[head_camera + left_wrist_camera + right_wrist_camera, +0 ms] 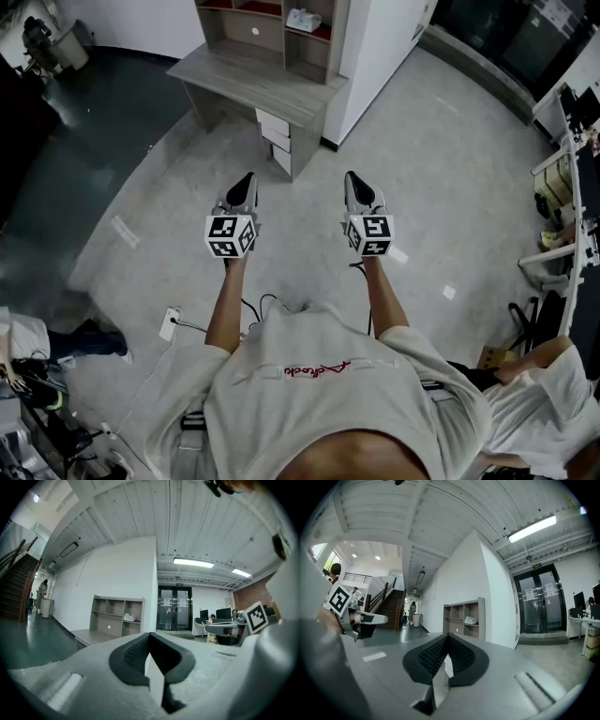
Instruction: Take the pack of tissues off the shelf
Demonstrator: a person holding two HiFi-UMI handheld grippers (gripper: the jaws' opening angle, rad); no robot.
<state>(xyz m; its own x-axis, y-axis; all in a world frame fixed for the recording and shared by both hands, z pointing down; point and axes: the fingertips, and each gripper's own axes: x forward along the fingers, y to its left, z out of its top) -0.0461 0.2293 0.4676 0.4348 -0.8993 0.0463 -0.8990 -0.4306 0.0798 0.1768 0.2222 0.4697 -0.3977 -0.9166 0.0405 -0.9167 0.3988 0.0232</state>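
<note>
jaws closed together, pack of tissues well apart, ahead on shelf

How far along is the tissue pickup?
Done: nothing yet. The pack of tissues sits in a right-hand compartment of the shelf. In hand: nothing. The left tool and right tool are both shut and empty, held level over the floor well short of the shelf. Left: approach, open, grasp, lift out.

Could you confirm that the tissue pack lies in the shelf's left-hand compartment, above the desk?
Not quite: the tissue pack lies in the shelf's right-hand compartment, above the desk; the left gripper view shows it.
</note>
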